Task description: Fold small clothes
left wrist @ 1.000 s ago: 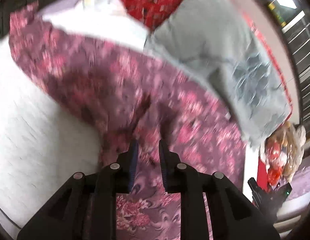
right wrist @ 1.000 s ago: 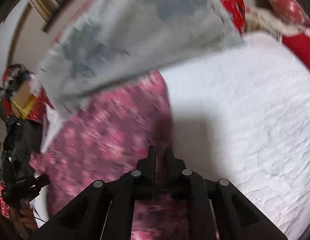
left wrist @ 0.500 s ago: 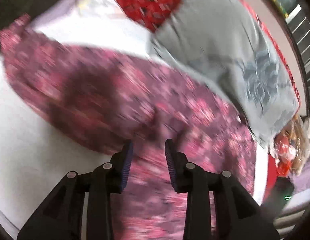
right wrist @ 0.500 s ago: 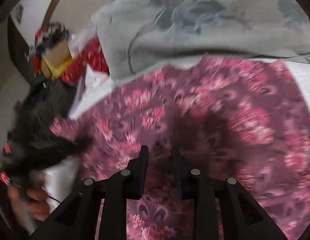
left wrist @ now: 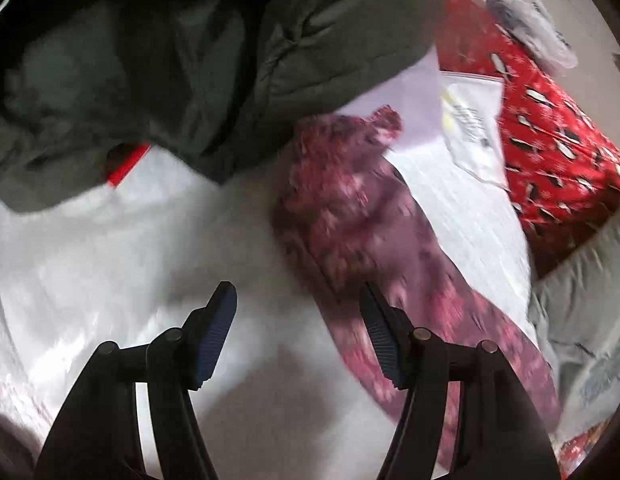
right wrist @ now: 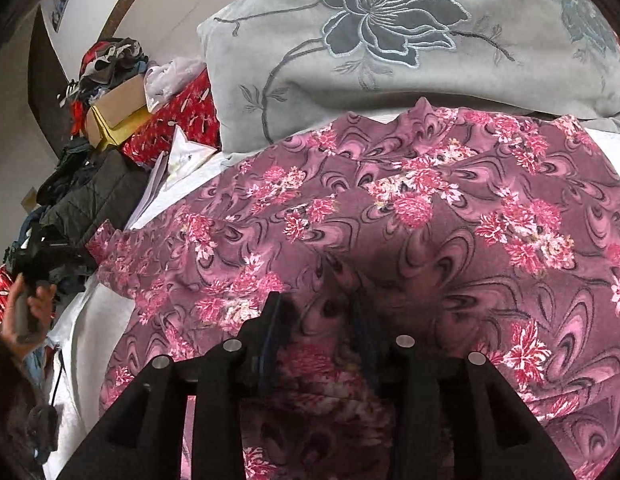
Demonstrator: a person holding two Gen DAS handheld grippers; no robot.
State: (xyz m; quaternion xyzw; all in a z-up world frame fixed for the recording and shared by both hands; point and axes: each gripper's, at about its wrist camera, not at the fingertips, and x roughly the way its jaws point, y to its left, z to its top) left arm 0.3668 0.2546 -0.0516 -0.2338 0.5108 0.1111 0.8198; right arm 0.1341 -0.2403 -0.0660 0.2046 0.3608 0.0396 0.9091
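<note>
A purple garment with pink flowers [right wrist: 409,208] lies spread on the white bed cover [right wrist: 90,320]. My right gripper [right wrist: 317,312] sits over its near part with jaws partly apart and a fold of the cloth bunched between them. In the left wrist view the garment [left wrist: 369,220] runs as a blurred strip from the middle to the lower right. My left gripper [left wrist: 298,320] is wide open and empty above the white cover [left wrist: 130,248], its right finger at the garment's edge. The left gripper and the hand holding it show in the right wrist view [right wrist: 34,256].
A grey pillow with embroidered flowers [right wrist: 389,40] lies just beyond the garment. A dark green jacket [left wrist: 170,60] is heaped at the bed's far left. Red patterned fabric [left wrist: 549,140], papers [left wrist: 469,128] and a cardboard box with clothes [right wrist: 114,108] crowd the far side.
My left gripper has let go of the garment, opened wide and swung left over the bare cover. My right gripper's jaws have opened partly and the garment now lies flat.
</note>
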